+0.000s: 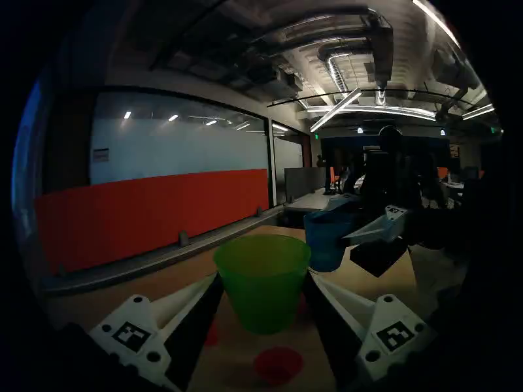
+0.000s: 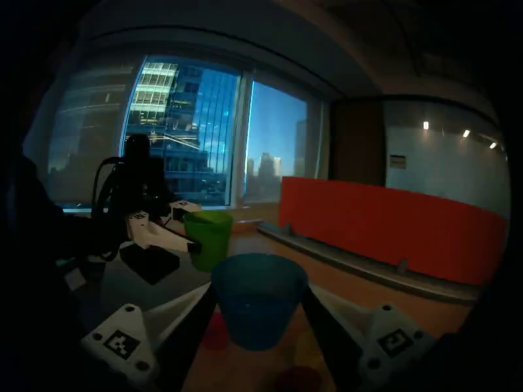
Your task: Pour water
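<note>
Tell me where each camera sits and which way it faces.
Left gripper view: rides the left gripper, which grips the green cup, facing an orange wall; its own two fingers show.
Right gripper view: rides the right gripper, which grips the blue cup, facing city windows; its own fingers show.
Shared: both cups, both grippers, the orange wall, the table.

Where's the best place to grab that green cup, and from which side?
Probably its side wall, below the rim, coming in level from the side. The green cup is upright and tapers downward, so fingers either side catch under the wider top. The left gripper grips it so.
</note>
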{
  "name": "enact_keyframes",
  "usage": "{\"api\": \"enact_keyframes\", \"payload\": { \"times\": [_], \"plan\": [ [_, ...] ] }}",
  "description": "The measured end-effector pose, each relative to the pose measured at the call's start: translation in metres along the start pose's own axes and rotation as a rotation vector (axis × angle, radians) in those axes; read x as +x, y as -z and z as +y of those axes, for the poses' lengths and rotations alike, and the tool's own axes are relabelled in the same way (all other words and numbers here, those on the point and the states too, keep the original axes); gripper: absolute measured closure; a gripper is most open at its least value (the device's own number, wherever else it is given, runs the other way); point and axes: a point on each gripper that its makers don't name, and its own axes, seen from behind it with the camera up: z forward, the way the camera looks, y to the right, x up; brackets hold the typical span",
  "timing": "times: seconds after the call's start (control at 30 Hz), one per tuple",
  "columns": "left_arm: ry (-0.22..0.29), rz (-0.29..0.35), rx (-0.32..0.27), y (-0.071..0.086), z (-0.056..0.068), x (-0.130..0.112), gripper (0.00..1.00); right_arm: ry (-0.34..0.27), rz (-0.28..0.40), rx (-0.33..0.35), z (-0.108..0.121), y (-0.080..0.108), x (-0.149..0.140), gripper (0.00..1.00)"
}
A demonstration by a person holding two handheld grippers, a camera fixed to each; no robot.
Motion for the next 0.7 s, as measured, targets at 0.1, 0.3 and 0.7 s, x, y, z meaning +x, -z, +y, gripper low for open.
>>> {"api": "enact_keyframes", "payload": {
  "times": [0.1,0.3,0.7],
  "plan": [
    [-0.001,0.001,-0.008,0.0,0.003,-0.002,0.17,0.001,0.0,-0.004,0.003,0.0,0.001,0.11],
    [-0.001,-0.001,-0.023,-0.001,0.009,-0.006,0.17,0.019,0.009,-0.011,0.008,0.001,0.01,0.1],
    [-0.023,-0.018,-0.036,-0.005,0.021,-0.016,0.17,0.198,0.018,-0.025,0.016,-0.002,0.034,0.11]
  ]
}}
